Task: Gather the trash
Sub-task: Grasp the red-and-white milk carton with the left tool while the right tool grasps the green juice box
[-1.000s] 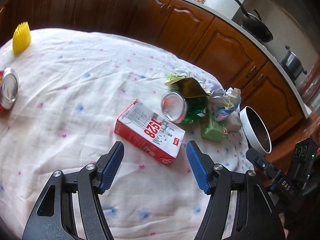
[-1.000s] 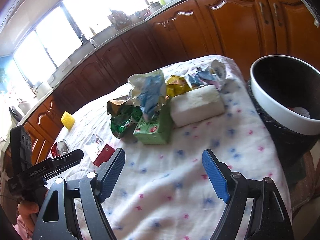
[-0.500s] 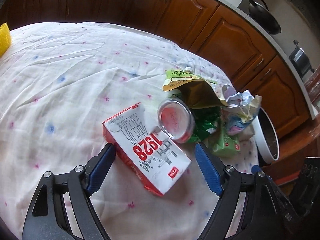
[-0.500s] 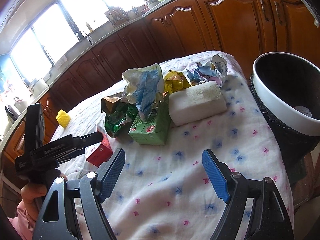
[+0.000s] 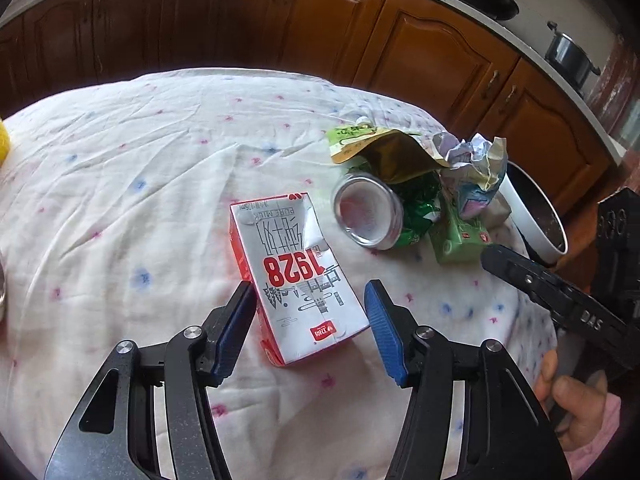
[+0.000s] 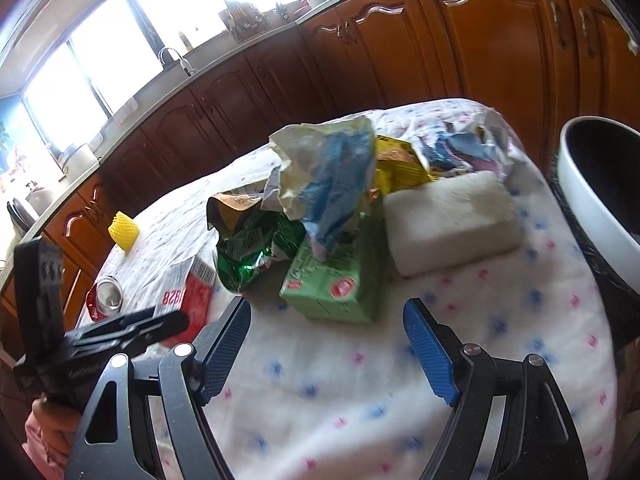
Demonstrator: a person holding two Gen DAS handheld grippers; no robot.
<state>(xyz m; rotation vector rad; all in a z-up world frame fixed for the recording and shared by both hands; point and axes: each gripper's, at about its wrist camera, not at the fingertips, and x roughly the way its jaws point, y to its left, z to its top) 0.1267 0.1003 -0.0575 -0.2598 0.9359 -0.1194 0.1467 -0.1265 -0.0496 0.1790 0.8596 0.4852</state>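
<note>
A red and white milk carton [image 5: 298,276] marked 1928 lies flat on the cloth. My left gripper [image 5: 308,300] is open and straddles the carton's near end, blue pads on either side, not pressing it. Behind the carton lie a silver can [image 5: 366,216] on its side, a green foil bag [image 5: 420,196], a green juice box [image 5: 460,236] and crumpled paper [image 5: 476,156]. My right gripper [image 6: 326,320] is open just in front of the green juice box [image 6: 334,284], nothing between its fingers. The milk carton [image 6: 186,292] shows at its left.
A white-rimmed black bin [image 6: 596,196] stands off the table's right edge. A white foam block [image 6: 452,220] lies beside the trash pile. A yellow mesh sleeve [image 6: 124,230] and a red can [image 6: 106,294] sit at the far left. Wooden cabinets [image 5: 432,52] ring the table.
My left gripper has moved forward and down until its open fingers flank the milk carton. My right gripper has edged closer to the green juice box.
</note>
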